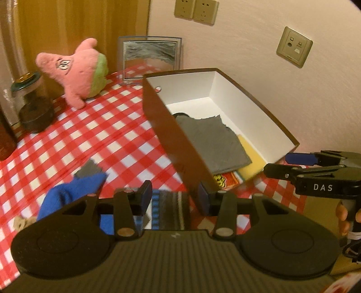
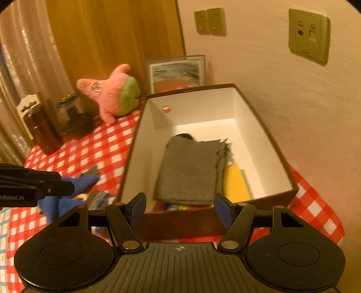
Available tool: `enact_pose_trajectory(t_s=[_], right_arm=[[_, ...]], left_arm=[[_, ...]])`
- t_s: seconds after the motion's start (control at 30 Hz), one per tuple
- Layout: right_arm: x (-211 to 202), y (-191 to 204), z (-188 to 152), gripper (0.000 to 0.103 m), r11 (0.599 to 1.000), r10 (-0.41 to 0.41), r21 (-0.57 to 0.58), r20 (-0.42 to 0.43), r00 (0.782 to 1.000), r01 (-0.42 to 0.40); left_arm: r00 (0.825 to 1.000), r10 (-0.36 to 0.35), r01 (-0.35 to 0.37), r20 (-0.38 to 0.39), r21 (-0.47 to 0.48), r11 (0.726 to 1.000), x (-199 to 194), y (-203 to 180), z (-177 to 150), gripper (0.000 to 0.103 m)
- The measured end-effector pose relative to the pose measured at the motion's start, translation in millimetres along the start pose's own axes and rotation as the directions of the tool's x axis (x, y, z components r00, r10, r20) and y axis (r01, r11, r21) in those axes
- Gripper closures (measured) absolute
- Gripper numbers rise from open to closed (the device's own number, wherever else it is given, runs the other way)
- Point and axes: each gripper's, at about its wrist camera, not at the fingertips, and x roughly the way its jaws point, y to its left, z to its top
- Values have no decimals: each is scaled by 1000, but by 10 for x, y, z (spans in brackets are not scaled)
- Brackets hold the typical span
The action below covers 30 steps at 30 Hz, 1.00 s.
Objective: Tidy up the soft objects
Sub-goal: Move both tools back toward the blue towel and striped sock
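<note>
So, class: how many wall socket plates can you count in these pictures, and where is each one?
3. Two socket plates sit side by side high on the wall above the picture frame; a third plate is lower, to their right, above the box. Others may lie outside the view.

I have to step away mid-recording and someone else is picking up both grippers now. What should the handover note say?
Left gripper: open, empty, low over the striped sock, just outside the box's left wall.
Right gripper: open, empty, at the box's near wall.
Done: grey cloth lies folded in the brown box, over a yellow item and something colourful at the near end.
Left: blue cloth and the striped sock lie on the checkered tablecloth; the pink star plush stands at the back near the picture frame. Probably take the sock next.
</note>
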Motion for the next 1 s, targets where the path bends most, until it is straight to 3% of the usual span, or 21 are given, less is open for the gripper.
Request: enact_pose_trajectory(t_s=[0.57, 1.0], right_arm=[[-179, 829, -446, 37, 983, 137, -119, -38, 990, -141], [124, 1312, -694, 37, 953, 202, -206, -116, 972, -223]], left_arm=[[996, 83, -85, -25, -94, 992, -621, 401, -707, 60], [982, 177, -188, -69, -231, 955, -854, 870, -1167, 60]])
